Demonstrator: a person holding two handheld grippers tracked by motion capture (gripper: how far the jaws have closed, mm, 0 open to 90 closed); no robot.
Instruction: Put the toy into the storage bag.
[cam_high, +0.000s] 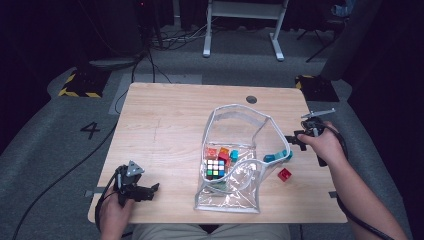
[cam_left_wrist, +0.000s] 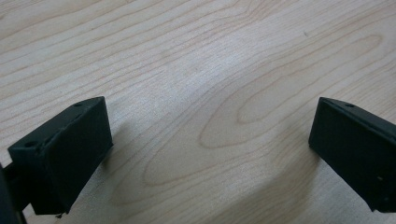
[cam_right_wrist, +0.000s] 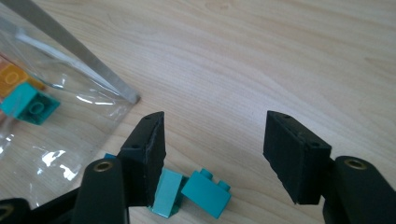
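Note:
A clear plastic zip pouch (cam_high: 235, 165) lies open on the wooden table (cam_high: 165, 125); inside it are a Rubik's cube (cam_high: 215, 168) and several coloured bricks (cam_high: 223, 151). Two teal bricks (cam_high: 277, 156) lie just right of the pouch, and a red brick (cam_high: 284, 174) lies nearer the front. My right gripper (cam_high: 296, 141) hovers open just above the teal bricks (cam_right_wrist: 196, 191), with nothing between its jaws. The pouch (cam_right_wrist: 51, 112) shows a teal brick (cam_right_wrist: 29, 105) through its wall. My left gripper (cam_high: 150, 192) rests open at the front left over bare wood (cam_left_wrist: 210, 93).
A round cable hole (cam_high: 251, 99) sits near the table's far edge. Beyond the table a white desk frame (cam_high: 245, 27) and cables lie on the grey floor. Black-and-yellow marked blocks (cam_high: 80, 85) flank the far corners.

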